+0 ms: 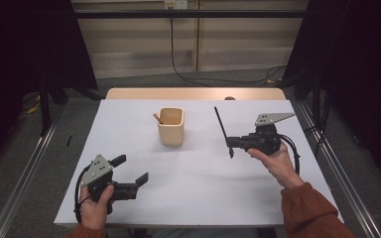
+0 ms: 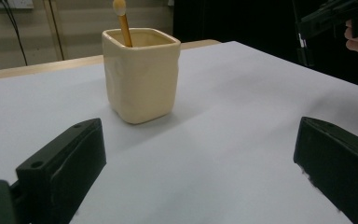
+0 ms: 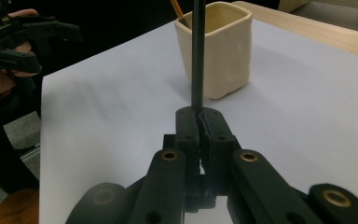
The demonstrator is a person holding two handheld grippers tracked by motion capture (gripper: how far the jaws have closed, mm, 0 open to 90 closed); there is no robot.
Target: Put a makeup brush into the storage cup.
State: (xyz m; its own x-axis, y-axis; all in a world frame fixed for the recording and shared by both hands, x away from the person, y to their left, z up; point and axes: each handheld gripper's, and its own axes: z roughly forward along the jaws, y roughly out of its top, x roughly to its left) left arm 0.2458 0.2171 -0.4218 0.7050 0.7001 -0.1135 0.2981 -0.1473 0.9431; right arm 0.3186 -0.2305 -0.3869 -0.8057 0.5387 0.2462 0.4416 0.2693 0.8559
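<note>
Jaws of the right gripper (image 1: 232, 144) are clamped on a black pen (image 1: 222, 130), held right of the cup (image 1: 171, 126), probably for dropping in; the left gripper (image 1: 131, 170) is kept wide open, empty, near left.

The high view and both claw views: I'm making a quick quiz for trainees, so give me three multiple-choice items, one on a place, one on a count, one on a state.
1. Where does the cream cup stand?
A. mid-table on the white sheet, between the two claws
B. on the floor
C. at the near table edge

2. How many sticks stand inside the cup?
A. none
B. one
C. three

3. How is the right claw?
A. open, holding nothing
B. shut on the cup
C. shut on the black pen

Answers:
1 A, the high view shows it mid-sheet.
2 B, one orange pencil pokes out.
3 C, its jaws pinch the pen, while the left claw stands open.
</note>
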